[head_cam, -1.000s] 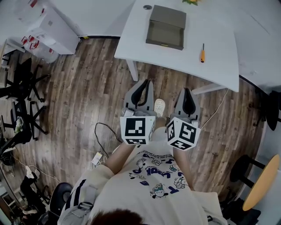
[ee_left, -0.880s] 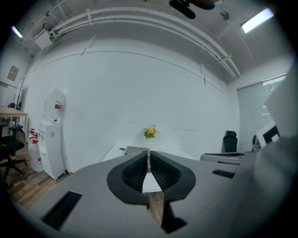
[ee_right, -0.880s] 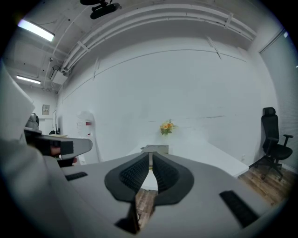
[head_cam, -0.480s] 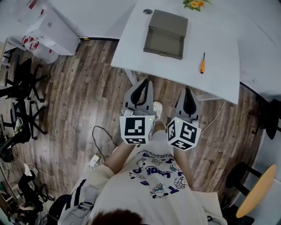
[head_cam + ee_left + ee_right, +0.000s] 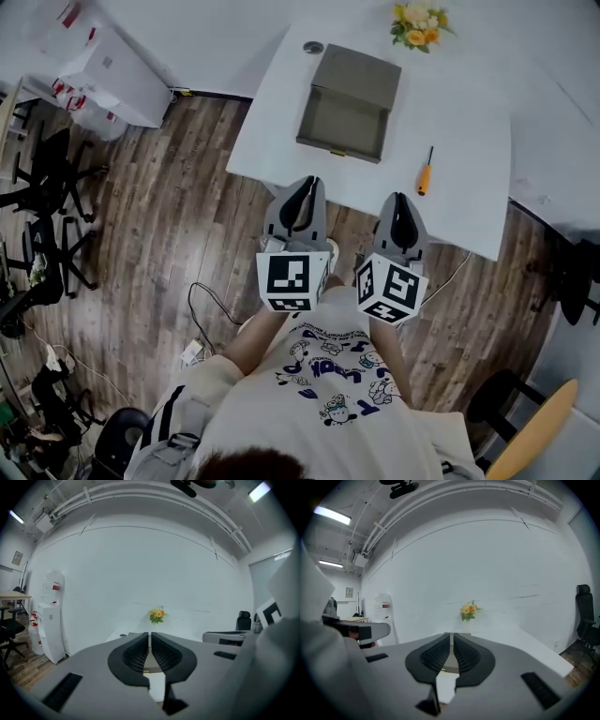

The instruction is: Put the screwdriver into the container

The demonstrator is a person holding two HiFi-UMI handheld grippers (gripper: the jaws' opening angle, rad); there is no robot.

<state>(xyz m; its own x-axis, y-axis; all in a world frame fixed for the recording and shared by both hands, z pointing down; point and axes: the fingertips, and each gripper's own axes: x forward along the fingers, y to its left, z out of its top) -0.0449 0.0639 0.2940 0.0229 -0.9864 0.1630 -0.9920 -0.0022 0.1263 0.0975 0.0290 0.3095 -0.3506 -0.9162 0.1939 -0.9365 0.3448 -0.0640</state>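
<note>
Both the left gripper (image 5: 307, 185) and the right gripper (image 5: 399, 202) are closed and empty; the screwdriver (image 5: 425, 172) lies handle-first just ahead-right of the latter.

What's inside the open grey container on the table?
Nothing visible: the container shows a bare grey floor; its near wall hides a sliver. The screwdriver lies outside, on the table.

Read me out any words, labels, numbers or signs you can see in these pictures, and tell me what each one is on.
No text here can be read.
Shirt: blue print, too blurred to read.
White dispenser: red labels, too small to read.
Left gripper and right gripper cubes: square markers, no letters.
Wall notice: too small to read.
</note>
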